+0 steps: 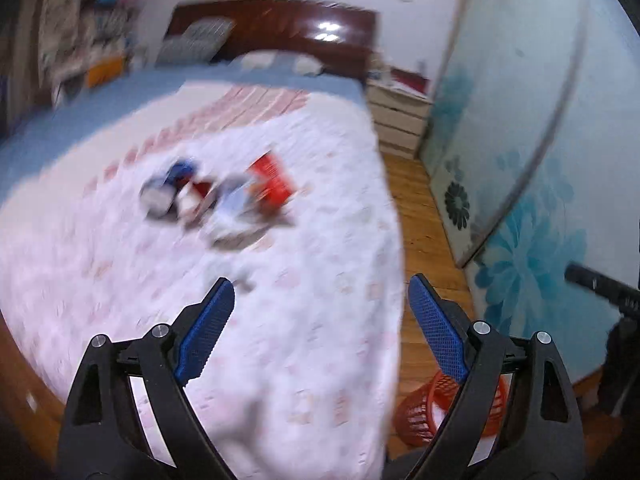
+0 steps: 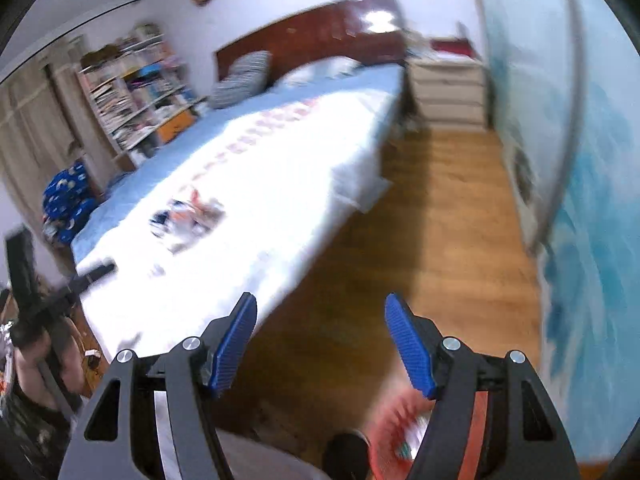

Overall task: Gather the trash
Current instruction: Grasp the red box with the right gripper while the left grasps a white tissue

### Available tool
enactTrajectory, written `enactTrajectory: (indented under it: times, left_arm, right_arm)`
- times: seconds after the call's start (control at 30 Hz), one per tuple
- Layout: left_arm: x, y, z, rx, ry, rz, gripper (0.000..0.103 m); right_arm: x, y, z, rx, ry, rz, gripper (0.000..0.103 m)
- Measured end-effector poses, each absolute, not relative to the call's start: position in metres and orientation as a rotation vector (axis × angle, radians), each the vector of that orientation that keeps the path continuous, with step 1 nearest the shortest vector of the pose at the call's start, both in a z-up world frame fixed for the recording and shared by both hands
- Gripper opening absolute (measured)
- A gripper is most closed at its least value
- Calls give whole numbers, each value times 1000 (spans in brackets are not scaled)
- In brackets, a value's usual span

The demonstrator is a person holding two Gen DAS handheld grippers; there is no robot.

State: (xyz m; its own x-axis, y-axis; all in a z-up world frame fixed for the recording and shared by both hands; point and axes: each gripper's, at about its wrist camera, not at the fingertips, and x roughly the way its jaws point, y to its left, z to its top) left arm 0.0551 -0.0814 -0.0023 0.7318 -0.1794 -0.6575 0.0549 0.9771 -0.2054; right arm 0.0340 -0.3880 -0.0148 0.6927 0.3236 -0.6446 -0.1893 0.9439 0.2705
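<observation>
Crumpled mixed wrappers, red, blue and white: trash pile (image 1: 218,196) is lying on the bed (image 1: 304,320), well ahead of the left gripper (image 1: 320,312), whose jaws are standing wide and empty. Right gripper (image 2: 320,340) is likewise gaping empty above a red basket (image 2: 394,428). Likely light, soft, crinkly; pinching a raised edge is advisable.

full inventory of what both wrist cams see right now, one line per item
trash pile: one blurred heap, red, blue and white pieces, middle of the bed
bed: one, white-pink cover over a blue sheet, dark red headboard
basket: one, red, on the wood floor beside the bed
drawer unit: one, cream, by the headboard
bookshelf: one, full, far side of the bed
striped pillow: one, grey, against the headboard
left gripper: open, empty, above the bed edge
right gripper: open, empty, above the floor
</observation>
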Motion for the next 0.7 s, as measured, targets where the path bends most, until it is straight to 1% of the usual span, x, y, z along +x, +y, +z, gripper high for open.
enactTrajectory:
  times: [0.17,0.3,0.43,0.53,0.6,0.63,0.67,0.7]
  left_arm:
    - [68,-50,-21,-230,781,-111,88]
    - [67,-36,-30,-227,800,-121,88]
    - [74,-30,-36,-268,824,-126,88]
    - [77,-36,-38,-292,835,-125,88]
    - [80,-47,-38,-256,847,-156,88]
    - [81,-52,-38,-237,850,-164,88]
    - [82,-55,-36,-220,848,-172,88]
    - [82,-57,-35,-213,847,-177,88]
  right_arm:
    - [111,-286,31,104,707,390,68]
    - [175,-214,36,95,762,457,68]
    - [244,-135,18,-1,836,493,65]
    - [280,-94,-12,-47,905,481,65]
    - [306,-75,-41,-46,993,426,63]
    - [314,-73,-53,-35,1018,402,57]
    - [321,-74,-63,-15,1044,380,38]
    - [326,-78,-72,25,1070,371,31]
